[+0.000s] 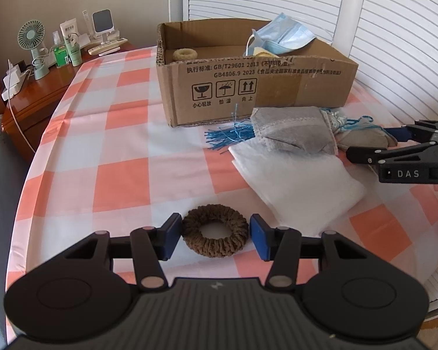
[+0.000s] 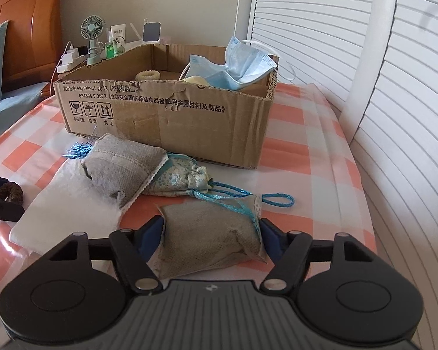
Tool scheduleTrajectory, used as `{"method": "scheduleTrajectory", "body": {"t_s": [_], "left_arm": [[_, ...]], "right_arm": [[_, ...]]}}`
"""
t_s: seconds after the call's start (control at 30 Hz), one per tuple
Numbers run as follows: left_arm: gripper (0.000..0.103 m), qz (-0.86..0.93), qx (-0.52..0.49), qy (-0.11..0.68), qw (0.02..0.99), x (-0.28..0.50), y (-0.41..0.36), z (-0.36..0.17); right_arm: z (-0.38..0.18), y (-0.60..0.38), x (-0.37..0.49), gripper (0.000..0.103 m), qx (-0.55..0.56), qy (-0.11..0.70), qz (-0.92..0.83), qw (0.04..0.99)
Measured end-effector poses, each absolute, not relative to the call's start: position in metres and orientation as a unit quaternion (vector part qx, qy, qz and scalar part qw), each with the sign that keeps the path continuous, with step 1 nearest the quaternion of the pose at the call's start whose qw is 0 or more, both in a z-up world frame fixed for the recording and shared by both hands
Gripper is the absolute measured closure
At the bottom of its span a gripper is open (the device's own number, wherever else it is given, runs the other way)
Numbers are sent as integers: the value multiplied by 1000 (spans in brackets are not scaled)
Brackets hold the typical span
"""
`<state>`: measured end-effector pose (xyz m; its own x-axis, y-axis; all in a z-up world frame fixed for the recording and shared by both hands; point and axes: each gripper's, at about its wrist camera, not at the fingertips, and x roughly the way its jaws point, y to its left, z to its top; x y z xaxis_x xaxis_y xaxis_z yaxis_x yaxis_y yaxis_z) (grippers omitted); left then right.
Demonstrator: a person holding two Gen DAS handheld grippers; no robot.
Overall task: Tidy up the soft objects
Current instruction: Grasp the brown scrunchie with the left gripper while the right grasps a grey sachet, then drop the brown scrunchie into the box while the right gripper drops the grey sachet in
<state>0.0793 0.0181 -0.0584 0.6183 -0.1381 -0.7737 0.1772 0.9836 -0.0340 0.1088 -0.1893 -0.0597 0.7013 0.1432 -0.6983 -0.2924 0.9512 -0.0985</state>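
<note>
Soft daylight, evenly bright; faint shadows; sharp centre; strong fisheye bending, dark vignetted corners.

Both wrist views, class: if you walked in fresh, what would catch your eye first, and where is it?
Probably the cardboard box at the back of the pink checked tablecloth, with a blue face mask spilling over its far corner. Next, the left gripper straddling a brown knitted ring, and the right gripper flanking a grey fabric pouch near the front edge.
</note>
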Motion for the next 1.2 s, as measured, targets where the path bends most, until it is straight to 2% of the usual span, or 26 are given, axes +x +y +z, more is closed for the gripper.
{"method": "scheduleTrajectory", "body": {"t_s": [0.17, 0.27, 0.43, 0.8, 1.2], "left_arm": [[59, -90, 14, 430, 898, 79, 20, -57], [62, -93, 12, 431, 897, 77, 21, -56], [62, -100, 14, 427, 899, 71, 21, -51], [62, -111, 12, 412, 904, 61, 22, -37], [62, -126, 25, 395, 910, 53, 24, -17]], "right_arm": [[-54, -190, 102, 39, -95, 372, 114, 916], [-51, -191, 96, 41, -94, 378, 117, 914], [-43, -194, 79, 45, -100, 379, 118, 912], [-28, -198, 49, 47, -113, 373, 117, 913], [9, -200, 37, 47, -110, 329, 128, 929]]}}
